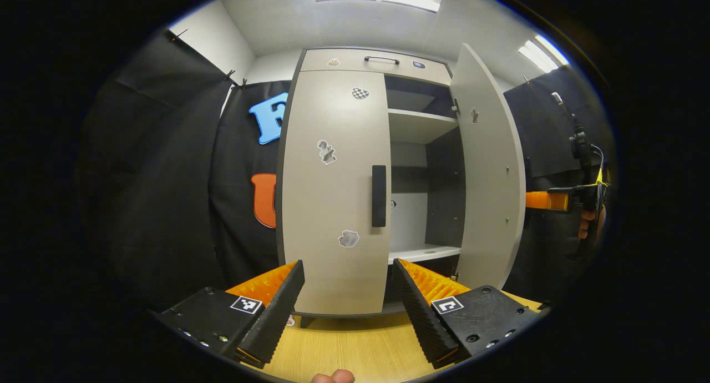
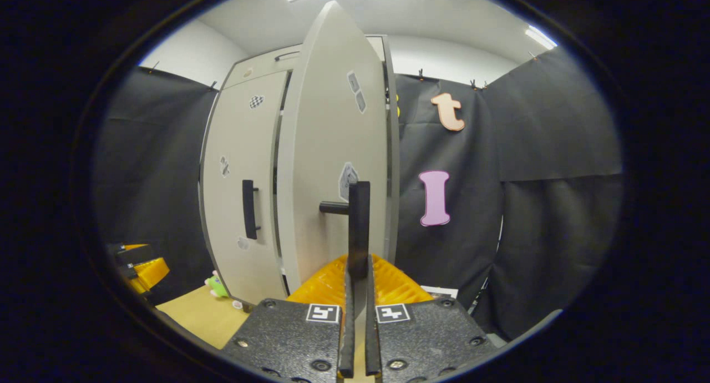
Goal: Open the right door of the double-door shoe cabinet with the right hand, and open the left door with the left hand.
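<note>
Right claw (image 2: 358,283) is clamped on the black bar handle (image 2: 359,227) of the pale grey right door (image 2: 327,166), both fingers pressed flat against the bar's lower end with almost no gap. That door stands swung well out from the cabinet; the left gripper view shows it edge-on, with dark inner shelves (image 1: 421,122) and a white lower shelf exposed behind it. Judgement: the right-door half of the task is done or nearly so.

Left claw (image 1: 349,300) is spread wide and holding nothing, hovering over the light wood-grain tabletop (image 1: 355,344) in front of the tall pale grey double-door shoe cabinet (image 1: 355,61). It is aimed at the flat grey left door (image 1: 333,194), which sits closed and flush. That door's black vertical handle (image 1: 379,196) lies near its inner edge, above and well apart from the fingers. Judgement: the left door is untouched; reaching, gripping and pulling are all left to do.

Writing and labels: small stickers dot both doors, including a checkered one (image 1: 360,93) near the top of the left door; none carries text I can read. Square black-and-white marker tags sit on the claw bodies. No brand name is legible.
</note>
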Demonstrator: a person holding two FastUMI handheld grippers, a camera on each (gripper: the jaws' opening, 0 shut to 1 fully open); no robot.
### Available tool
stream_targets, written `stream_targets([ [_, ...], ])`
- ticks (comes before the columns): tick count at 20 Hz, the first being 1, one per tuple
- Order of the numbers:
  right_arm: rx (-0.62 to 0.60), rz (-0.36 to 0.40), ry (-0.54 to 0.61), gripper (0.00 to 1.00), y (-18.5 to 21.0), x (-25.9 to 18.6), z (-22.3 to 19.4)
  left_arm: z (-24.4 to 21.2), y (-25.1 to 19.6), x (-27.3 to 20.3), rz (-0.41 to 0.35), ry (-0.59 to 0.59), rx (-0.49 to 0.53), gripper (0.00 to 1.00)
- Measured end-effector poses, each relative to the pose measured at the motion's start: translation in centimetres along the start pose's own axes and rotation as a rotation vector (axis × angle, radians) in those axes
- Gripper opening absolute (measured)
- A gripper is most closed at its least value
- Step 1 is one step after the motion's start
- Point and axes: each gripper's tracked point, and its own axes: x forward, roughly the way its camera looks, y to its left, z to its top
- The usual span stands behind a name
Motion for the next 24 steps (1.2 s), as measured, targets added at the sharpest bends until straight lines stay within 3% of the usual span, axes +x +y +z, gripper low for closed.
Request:
stream_targets([
  [10, 0.001, -0.114, -0.007, 0.04, -3.4, -0.2, 0.0, 0.0, -1.3, 0.8, -0.018, 0.004, 0.01, 0.95],
  [13, 0.04, -0.061, -0.002, 0.04, -2.1, 0.1, -0.1, -0.1, -1.4, 0.9, -0.017, 0.004, 0.016, 0.95],
  [17, -0.001, -0.047, -0.003, 0.04, -2.8, 0.3, 0.0, -0.3, -1.8, 0.9, -0.029, 0.013, 0.016, 0.95],
  [24, 0.052, -0.163, -0.005, 0.04, -2.8, -3.2, -0.2, -0.4, -1.7, 0.7, -0.019, 0.006, 0.033, 0.95],
])
